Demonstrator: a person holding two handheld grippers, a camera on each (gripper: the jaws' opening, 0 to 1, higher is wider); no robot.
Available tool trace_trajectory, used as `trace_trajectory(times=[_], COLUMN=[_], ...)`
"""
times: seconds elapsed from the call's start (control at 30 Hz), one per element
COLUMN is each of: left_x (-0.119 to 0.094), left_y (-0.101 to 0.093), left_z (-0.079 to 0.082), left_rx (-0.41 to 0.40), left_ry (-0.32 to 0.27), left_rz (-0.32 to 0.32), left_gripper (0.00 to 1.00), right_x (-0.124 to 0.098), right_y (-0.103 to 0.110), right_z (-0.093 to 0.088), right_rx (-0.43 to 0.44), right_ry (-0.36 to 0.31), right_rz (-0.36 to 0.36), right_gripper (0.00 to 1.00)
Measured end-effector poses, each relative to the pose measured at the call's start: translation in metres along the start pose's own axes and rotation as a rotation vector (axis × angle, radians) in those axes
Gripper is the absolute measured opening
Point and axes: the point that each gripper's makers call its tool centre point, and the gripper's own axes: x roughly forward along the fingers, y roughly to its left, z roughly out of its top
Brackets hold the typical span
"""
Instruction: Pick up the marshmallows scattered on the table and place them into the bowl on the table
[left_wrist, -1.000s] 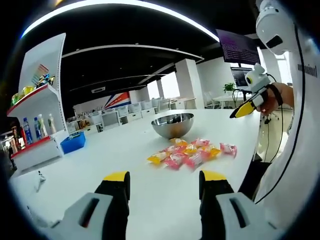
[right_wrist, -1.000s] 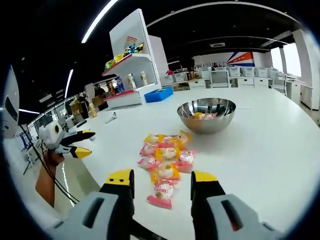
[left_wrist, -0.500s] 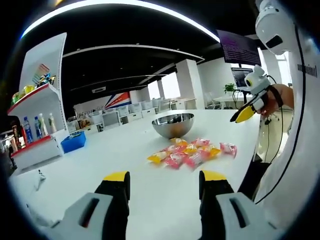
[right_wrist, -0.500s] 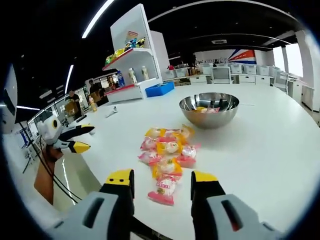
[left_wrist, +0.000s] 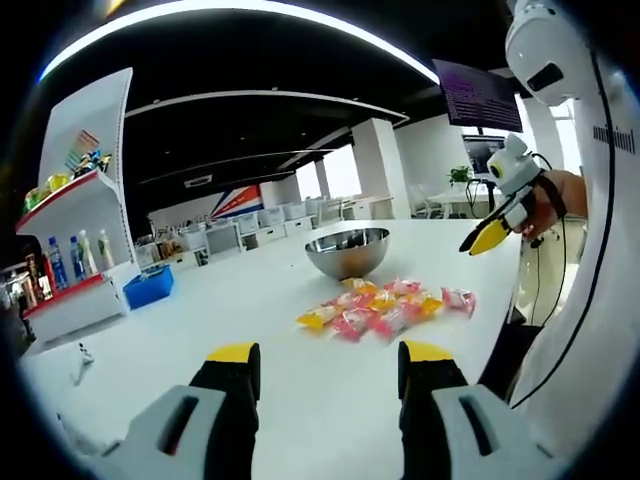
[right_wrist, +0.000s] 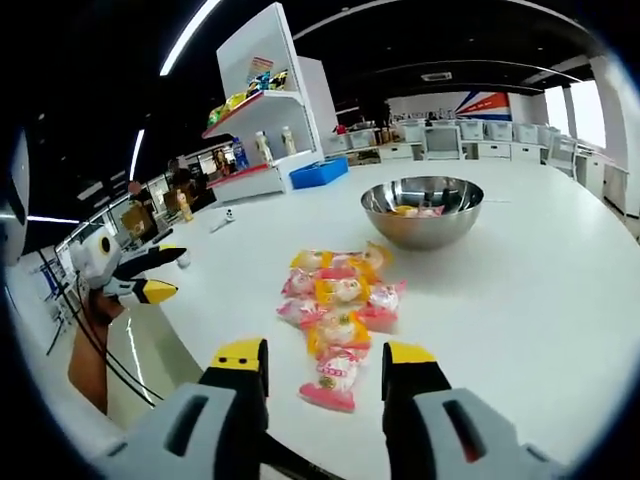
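Left gripper (left_wrist: 325, 362) jaws apart, holding nothing, right gripper (right_wrist: 322, 362) jaws apart above nearest of the marshmallows (right_wrist: 336, 308), bowl (right_wrist: 422, 210) beyond on white table (right_wrist: 540, 300)

shelf bottles (left_wrist: 75, 255) too small

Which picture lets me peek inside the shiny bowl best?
The right gripper view: it looks down into the bowl, showing wrapped marshmallows already inside. The left gripper view shows the bowl from lower, mostly its outer wall.
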Motion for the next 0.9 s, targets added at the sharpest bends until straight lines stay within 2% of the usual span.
trace_trajectory(times=[0.37,0.9], left_x=[-0.001,0.002], left_y=[-0.001,-0.003], left_z=[-0.001,-0.002], left_rx=[0.002,0.009], left_ry=[-0.001,0.005], left_rz=[-0.002,-0.020], left_gripper=[0.56,0.56], right_x=[0.004,0.008], right_y=[0.002,-0.001], right_z=[-0.006,-0.015], right_rx=[-0.004,0.010], right_ry=[0.023,0.023], right_rz=[-0.005,-0.036], right_gripper=[0.45,0.46])
